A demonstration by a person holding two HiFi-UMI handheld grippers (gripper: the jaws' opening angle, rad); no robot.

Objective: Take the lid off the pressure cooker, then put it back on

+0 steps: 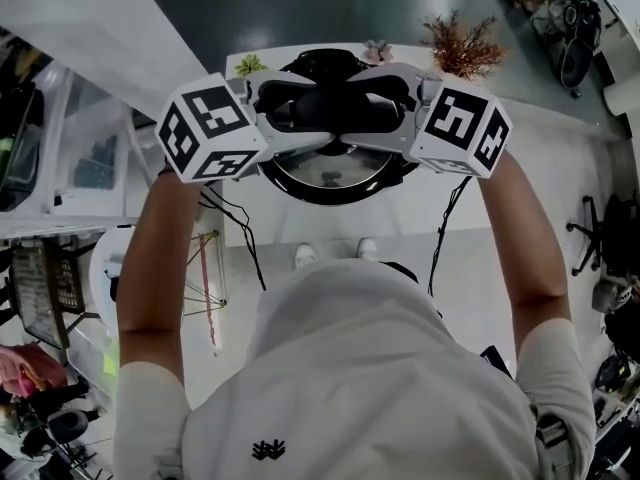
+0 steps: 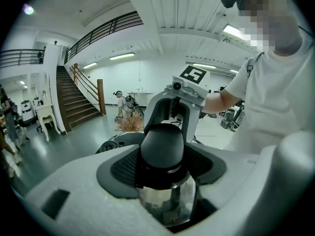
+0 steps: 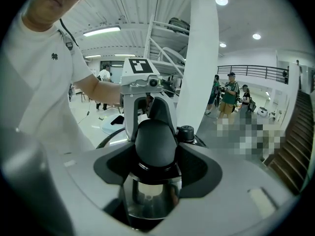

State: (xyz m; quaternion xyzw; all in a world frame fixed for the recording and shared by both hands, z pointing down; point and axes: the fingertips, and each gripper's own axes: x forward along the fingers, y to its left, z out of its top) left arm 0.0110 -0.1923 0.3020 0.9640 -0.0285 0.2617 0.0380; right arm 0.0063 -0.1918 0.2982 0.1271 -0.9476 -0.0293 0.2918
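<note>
The lid (image 1: 330, 173) was clamped by its handle (image 1: 335, 108) between our left tongs (image 2: 165, 154) and right tongs (image 3: 152, 156), so we judged level, matched moves best.

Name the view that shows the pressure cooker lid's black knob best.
Right gripper view, narrowly: the knob sits centred, clamped between the right tool's jaws. Left gripper view shows it similarly, held by the left tool. Head view mostly hides it beneath both.
</note>
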